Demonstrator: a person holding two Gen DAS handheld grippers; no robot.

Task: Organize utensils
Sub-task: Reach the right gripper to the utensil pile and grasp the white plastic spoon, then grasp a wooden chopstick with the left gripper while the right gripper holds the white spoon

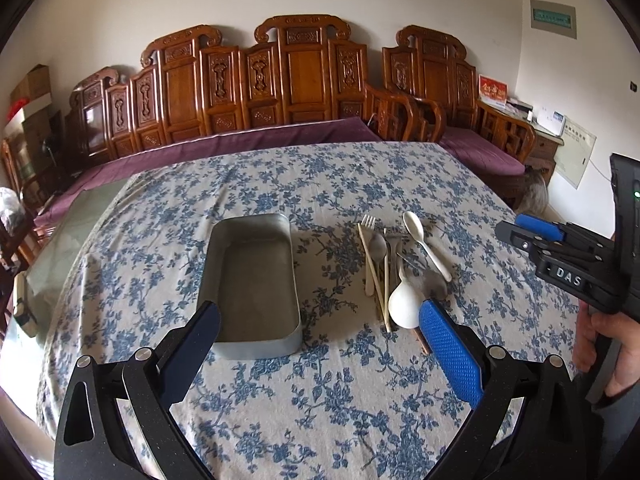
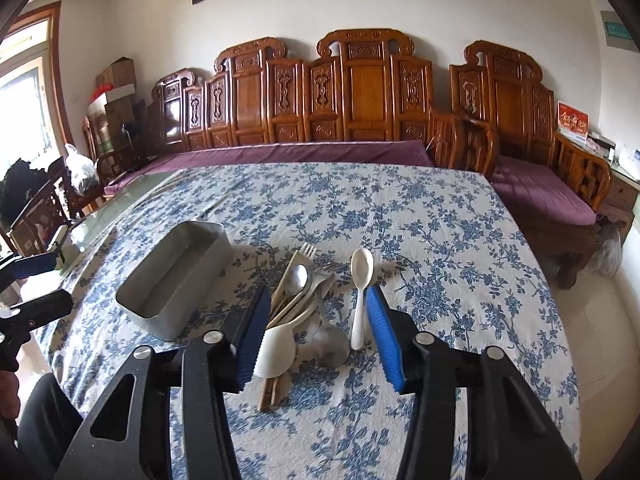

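While the metal tin (image 1: 252, 280) sits empty on the table (image 1: 320, 400), the utensil pile (image 2: 304, 300) lies just beside it, untouched. Both claws are apart and empty, the right claw (image 2: 316, 332) straddling the pile, the left claw (image 1: 320, 344) hovering. Next comes singling out one piece, probably the white spoon (image 2: 360, 300).

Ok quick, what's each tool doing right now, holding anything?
Left tool: open, empty, above the blue floral tablecloth.
Right tool: open, holding nothing, over the pile of spoons and chopsticks.
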